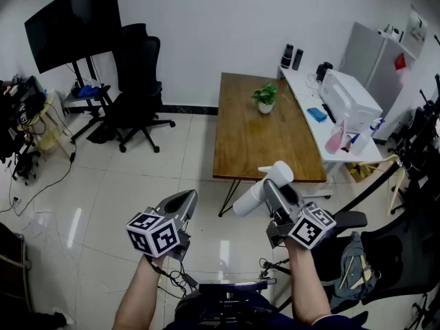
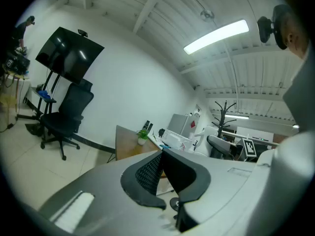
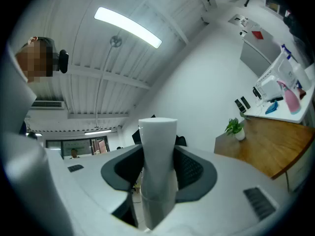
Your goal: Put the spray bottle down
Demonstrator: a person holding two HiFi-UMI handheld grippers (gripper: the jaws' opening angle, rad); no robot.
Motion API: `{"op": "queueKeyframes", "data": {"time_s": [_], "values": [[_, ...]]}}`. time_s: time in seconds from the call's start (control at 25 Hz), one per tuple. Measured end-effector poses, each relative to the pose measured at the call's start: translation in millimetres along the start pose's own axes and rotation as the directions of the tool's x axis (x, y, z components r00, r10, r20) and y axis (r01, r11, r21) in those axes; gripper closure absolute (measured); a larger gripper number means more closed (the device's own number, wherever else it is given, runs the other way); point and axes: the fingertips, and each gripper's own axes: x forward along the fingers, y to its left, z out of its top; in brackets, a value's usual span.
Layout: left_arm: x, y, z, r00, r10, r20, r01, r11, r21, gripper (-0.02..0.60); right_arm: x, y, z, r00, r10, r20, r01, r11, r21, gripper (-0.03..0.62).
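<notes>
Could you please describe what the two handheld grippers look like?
Both the left gripper and right gripper have smooth grey tapered shells with black textured pads inside the fingers. Each carries a white cube printed with black square markers. The forearms are bare, without sleeves.

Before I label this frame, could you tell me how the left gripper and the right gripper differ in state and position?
The right gripper has its jaws closed on the white spray bottle; the left gripper has its jaws together with nothing between them. In the head view the right gripper is near the wooden table, while the left gripper is over the tiled floor. Both carry a marker cube.
</notes>
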Motion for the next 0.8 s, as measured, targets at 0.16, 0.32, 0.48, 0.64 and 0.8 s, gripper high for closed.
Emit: {"op": "queueKeyframes", "data": {"time_s": [0.16,0.32,0.48,0.64,0.8], "values": [[-4,22,16,1.0,0.009,0.02,-0.01,1.0,0.021,0.572,20,7,1,1.0,0.01,0.019,-0.009,1.0,-0.028,0.396],[-10,48,27,0.999,0.034,0.037,-0.035,0.999,0.01,0.572,46,13,-6,1.0,0.026,0.009,-0.026,0.999,-0.034,0.396],[-9,73,39,0.997,0.065,0.05,-0.065,0.998,0.004,0.572,80,12,-13,0.999,0.051,-0.006,-0.051,0.998,-0.035,0.396],[2,107,50,0.993,0.099,0.061,-0.1,0.995,0.006,0.572,121,1,-23,0.996,0.083,-0.017,-0.084,0.996,-0.03,0.396],[25,146,65,0.99,0.13,0.055,-0.13,0.991,0.006,0.572,170,-17,-26,0.994,0.109,-0.018,-0.109,0.994,-0.015,0.396]]}}
